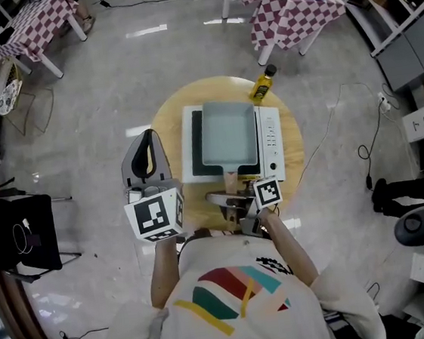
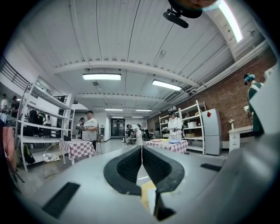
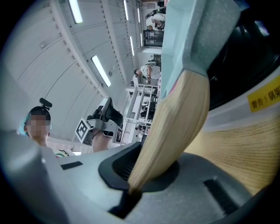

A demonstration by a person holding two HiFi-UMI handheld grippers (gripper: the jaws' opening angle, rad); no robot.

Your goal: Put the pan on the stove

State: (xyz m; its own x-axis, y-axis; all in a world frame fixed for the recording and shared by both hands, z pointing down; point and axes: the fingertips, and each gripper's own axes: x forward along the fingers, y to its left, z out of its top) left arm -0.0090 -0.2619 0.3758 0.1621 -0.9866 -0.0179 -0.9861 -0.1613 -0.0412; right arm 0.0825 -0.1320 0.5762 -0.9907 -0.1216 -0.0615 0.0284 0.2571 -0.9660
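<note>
A pale blue-grey square pan [image 1: 228, 133] lies on the white stove [image 1: 269, 139], which stands on a round wooden table [image 1: 165, 125]. Its wooden handle [image 1: 230, 179] points toward me. My right gripper [image 1: 235, 198] is shut on that handle; in the right gripper view the handle [image 3: 175, 127] runs down between the jaws of the right gripper [image 3: 146, 164], with the pan [image 3: 192, 30] above and the stove's edge [image 3: 245, 105] beside it. My left gripper [image 1: 148, 138] is held up left of the stove. In its own view the left gripper [image 2: 141, 164] is shut, with nothing between the pads.
A yellow bottle [image 1: 262, 85] stands at the table's far edge, behind the stove. Checkered tables [image 1: 36, 29] [image 1: 292, 4] stand further off. A black case [image 1: 18, 232] is at my left. A cable [image 1: 362, 148] trails on the floor at right. People [image 2: 89, 127] stand in the room.
</note>
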